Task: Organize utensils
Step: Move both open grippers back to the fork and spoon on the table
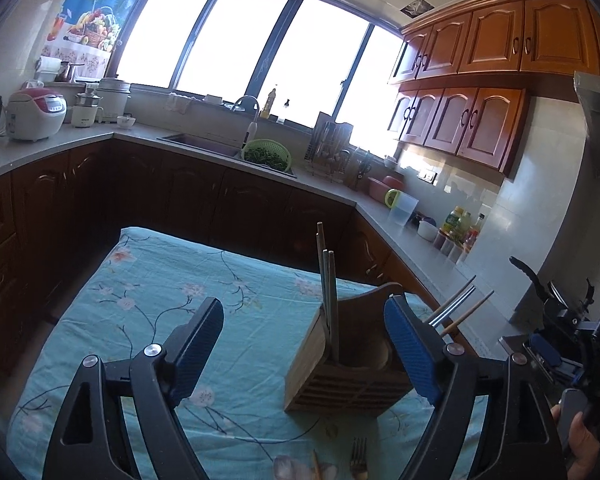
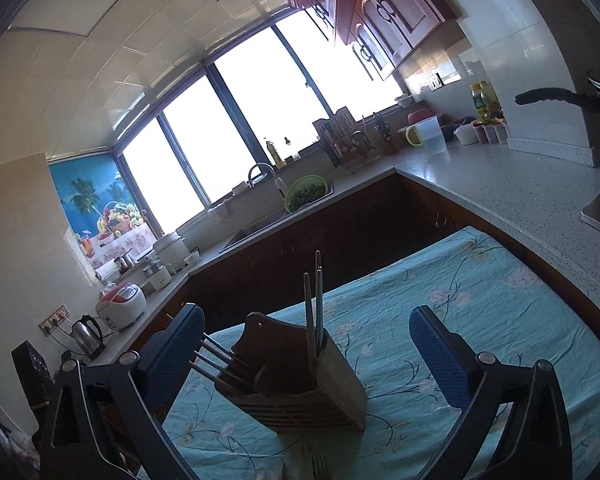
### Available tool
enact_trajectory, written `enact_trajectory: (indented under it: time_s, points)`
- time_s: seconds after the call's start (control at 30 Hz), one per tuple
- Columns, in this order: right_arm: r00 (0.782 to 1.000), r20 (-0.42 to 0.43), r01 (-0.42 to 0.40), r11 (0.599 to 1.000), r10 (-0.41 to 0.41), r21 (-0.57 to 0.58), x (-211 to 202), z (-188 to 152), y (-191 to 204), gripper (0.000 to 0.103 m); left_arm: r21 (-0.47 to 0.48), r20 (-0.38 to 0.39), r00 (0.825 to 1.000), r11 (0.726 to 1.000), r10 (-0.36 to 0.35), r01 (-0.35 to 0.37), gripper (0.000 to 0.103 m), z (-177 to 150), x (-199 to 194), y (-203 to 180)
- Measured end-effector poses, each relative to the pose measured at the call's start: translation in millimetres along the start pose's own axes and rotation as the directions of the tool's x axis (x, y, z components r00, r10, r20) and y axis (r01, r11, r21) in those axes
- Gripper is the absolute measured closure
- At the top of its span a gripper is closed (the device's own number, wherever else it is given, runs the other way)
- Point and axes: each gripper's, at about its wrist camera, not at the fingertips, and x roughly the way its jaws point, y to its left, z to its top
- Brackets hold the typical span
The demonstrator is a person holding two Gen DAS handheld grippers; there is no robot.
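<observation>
While both tongs hang over the cloth, findings are as follows.

Left tongs: spread wide apart, holding nothing; the pads flank the holder in the left wrist view without touching it.
Right tongs: also spread apart and empty, with the holder between the fingers in the right wrist view.
Holder: wooden, slotted front, upright on the counter, toward its right side.
Chopsticks: three stand near upright in the holder's left end.
Second group: three or so more sticks lean out steeply from the holder's other end, away from the upright ones.
Fork: lies flat on the cloth just in front of the holder, at the frame's lower edge; a wooden stick tip lies beside it.
Counter: covered by a turquoise floral cloth.
Surroundings: sink with green basket, rice cooker, kettle.
</observation>
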Motion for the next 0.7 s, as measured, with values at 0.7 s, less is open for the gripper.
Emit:
enact_trajectory:
  time_s: [0.7]
  points:
    - [0.985, -0.149, 0.091, 0.996, -0.09, -0.005, -86, -91, -21, 0.0, 0.012, -0.2, 0.979, 0.999, 0.045, -0.043, 0.018, -56, -82, 3]
